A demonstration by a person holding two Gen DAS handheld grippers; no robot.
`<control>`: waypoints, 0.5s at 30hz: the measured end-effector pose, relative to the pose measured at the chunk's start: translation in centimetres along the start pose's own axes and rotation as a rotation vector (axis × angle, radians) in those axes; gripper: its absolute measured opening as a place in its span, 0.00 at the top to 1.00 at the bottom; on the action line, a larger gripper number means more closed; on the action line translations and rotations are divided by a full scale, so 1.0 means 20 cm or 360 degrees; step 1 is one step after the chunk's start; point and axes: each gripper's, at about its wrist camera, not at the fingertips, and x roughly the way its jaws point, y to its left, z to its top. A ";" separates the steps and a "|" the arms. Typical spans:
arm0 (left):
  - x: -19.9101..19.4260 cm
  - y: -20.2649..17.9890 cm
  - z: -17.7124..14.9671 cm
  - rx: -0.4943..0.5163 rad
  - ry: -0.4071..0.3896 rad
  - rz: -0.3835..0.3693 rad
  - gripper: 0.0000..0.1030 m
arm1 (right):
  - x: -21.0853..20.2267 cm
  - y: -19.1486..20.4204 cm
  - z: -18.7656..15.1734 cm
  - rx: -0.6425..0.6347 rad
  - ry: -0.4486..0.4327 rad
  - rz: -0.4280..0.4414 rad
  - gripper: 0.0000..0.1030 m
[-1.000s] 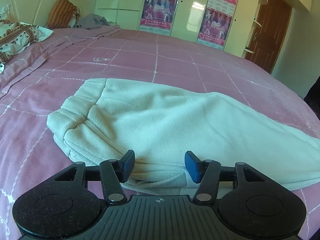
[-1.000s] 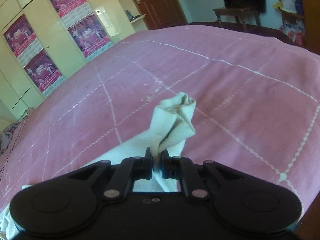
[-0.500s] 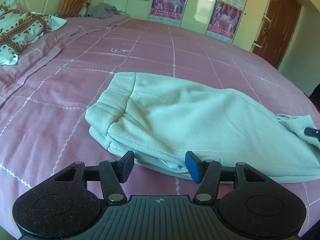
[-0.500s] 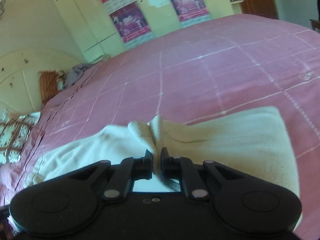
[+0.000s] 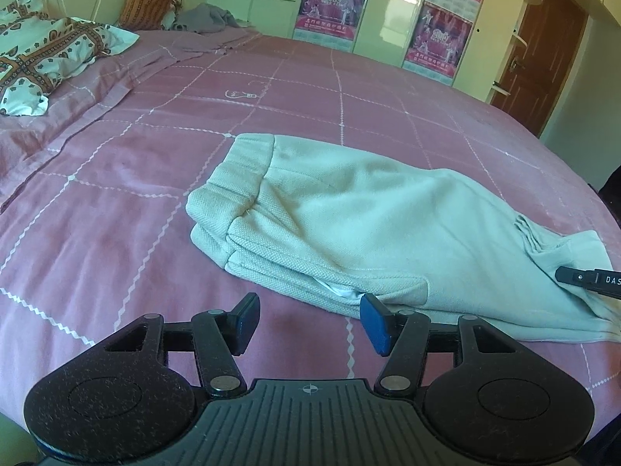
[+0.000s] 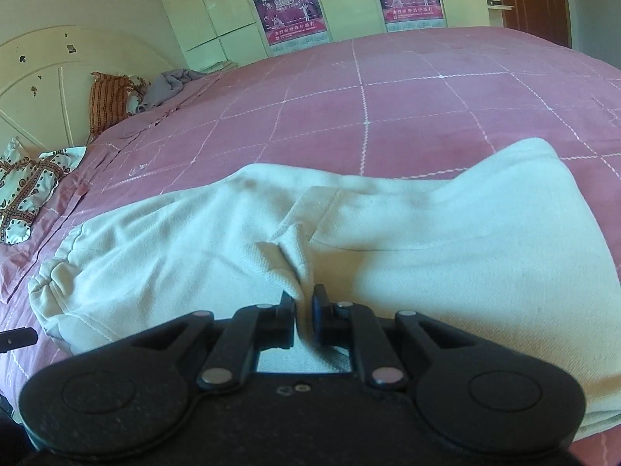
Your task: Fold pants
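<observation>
The only writing I can make out is white lettering, "DAS", on the dark tip of the right gripper (image 5: 590, 281) where it pokes in at the edge of the left wrist view; the posters (image 5: 335, 4) on the wardrobe doors carry print too small to read, bar what looks like "2010".

The pants (image 5: 368, 225), pale cream and already doubled over, lie on a pink bedspread (image 5: 116, 213) crossed by white zigzag lines. The left gripper (image 5: 308, 320) hangs just short of their near edge, jaws standing apart with nothing between them, only bedspread beneath. The right gripper (image 6: 302, 310) has its jaws nearly together, pinching a bunched ridge of the pants (image 6: 427, 240), whose cloth spreads ahead of it and to both sides.

Beyond the grippers, a patterned pillow (image 5: 46, 58), a striped cushion (image 5: 149, 2) and a grey heap of cloth (image 5: 203, 19) sit against the cream headboard (image 6: 46, 73). A brown door (image 5: 537, 54) stands past the glossy wardrobes.
</observation>
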 end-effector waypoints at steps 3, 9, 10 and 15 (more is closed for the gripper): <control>0.00 -0.01 0.00 0.0003 0.0005 -0.0005 0.44 | -0.03 0.06 -0.01 -0.0070 -0.0047 0.0008 0.90; 0.01 -0.02 0.00 0.0016 0.0018 -0.0006 0.44 | -0.02 0.20 -0.07 -0.0278 -0.0018 0.0025 0.88; 0.01 -0.01 -0.01 0.0010 0.0019 -0.0009 0.44 | 0.00 0.21 -0.08 -0.0301 0.0017 0.0011 0.87; 0.02 0.01 -0.01 -0.0036 0.0028 -0.0025 0.44 | -0.06 0.22 -0.11 -0.0307 -0.0061 0.0054 0.87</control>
